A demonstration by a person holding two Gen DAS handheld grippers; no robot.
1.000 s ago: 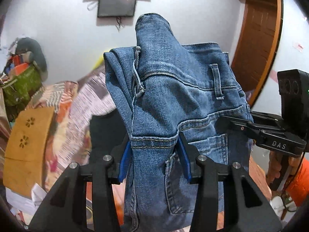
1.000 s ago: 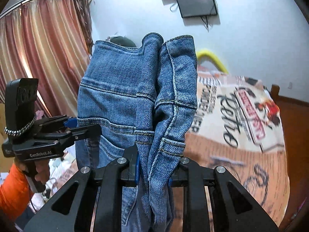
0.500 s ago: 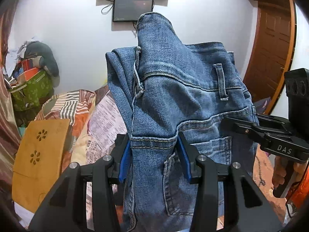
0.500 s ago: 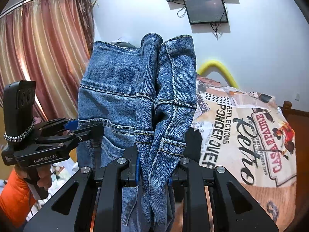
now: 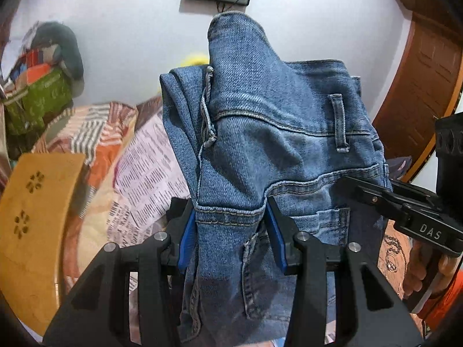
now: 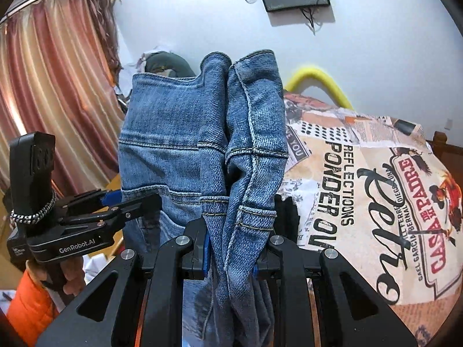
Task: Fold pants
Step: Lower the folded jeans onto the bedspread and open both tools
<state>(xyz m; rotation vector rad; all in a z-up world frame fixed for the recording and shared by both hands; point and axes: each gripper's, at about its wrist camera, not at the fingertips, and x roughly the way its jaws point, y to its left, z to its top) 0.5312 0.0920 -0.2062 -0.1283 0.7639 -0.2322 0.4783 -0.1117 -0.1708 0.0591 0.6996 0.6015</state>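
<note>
Jeans (image 5: pixel 269 144) are up in the air over the bed (image 6: pixel 361 173), left tool (image 5: pixel 230 238) and right tool (image 6: pixel 231 248) each clamped on the waistband. Looks barely started, no neat fold laid down yet.

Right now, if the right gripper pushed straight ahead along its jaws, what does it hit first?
The jeans: the right gripper is already clamped on a bunched fold that rises straight ahead. Beyond that, probably the printed bedspread or the white wall; depth is unclear.
</note>
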